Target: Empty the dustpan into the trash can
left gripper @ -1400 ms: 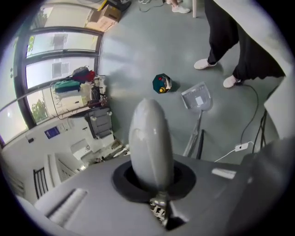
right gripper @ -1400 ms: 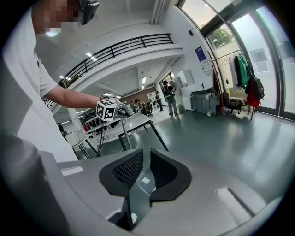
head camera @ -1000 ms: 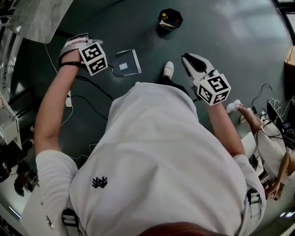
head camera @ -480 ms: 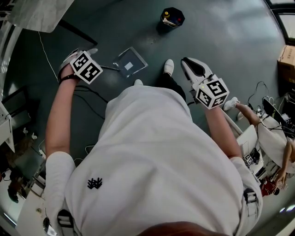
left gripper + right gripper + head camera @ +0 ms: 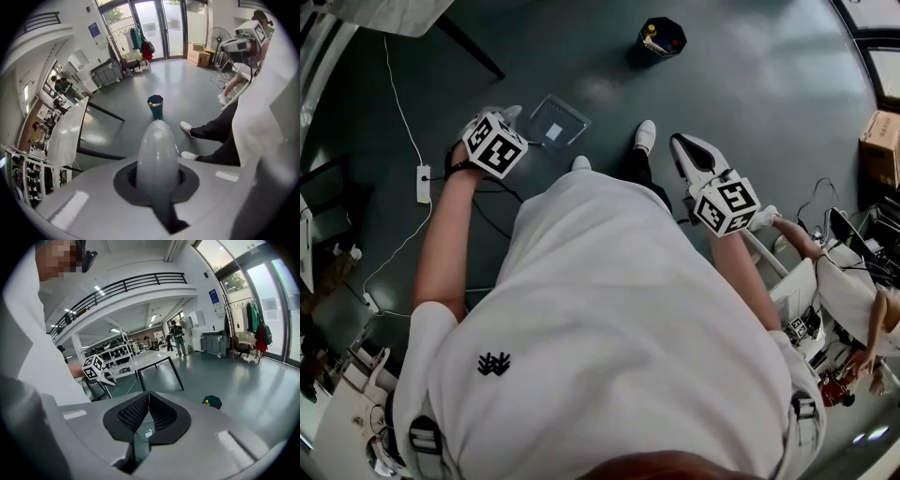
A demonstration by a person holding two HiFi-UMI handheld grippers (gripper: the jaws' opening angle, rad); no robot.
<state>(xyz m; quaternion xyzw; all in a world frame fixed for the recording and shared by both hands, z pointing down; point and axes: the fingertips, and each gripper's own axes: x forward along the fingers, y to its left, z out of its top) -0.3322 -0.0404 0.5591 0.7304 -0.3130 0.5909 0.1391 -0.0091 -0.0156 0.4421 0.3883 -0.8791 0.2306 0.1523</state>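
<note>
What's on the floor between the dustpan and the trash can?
Nothing. The head view shows only bare floor between dustpan and trash can.

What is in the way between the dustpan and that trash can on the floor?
Nothing visible: only bare floor lies between the dustpan and the trash can.

Bright daylight, fisheye distort. at edges

Right gripper (image 5: 147, 401): black ribbed pads (image 5: 131, 413) pressed together, nothing between them; beyond, dark trash can (image 5: 212, 401) on grey floor (image 5: 248, 380) at right, table (image 5: 149, 360) centre, left gripper (image 5: 110, 379) with marker cube at left.
</note>
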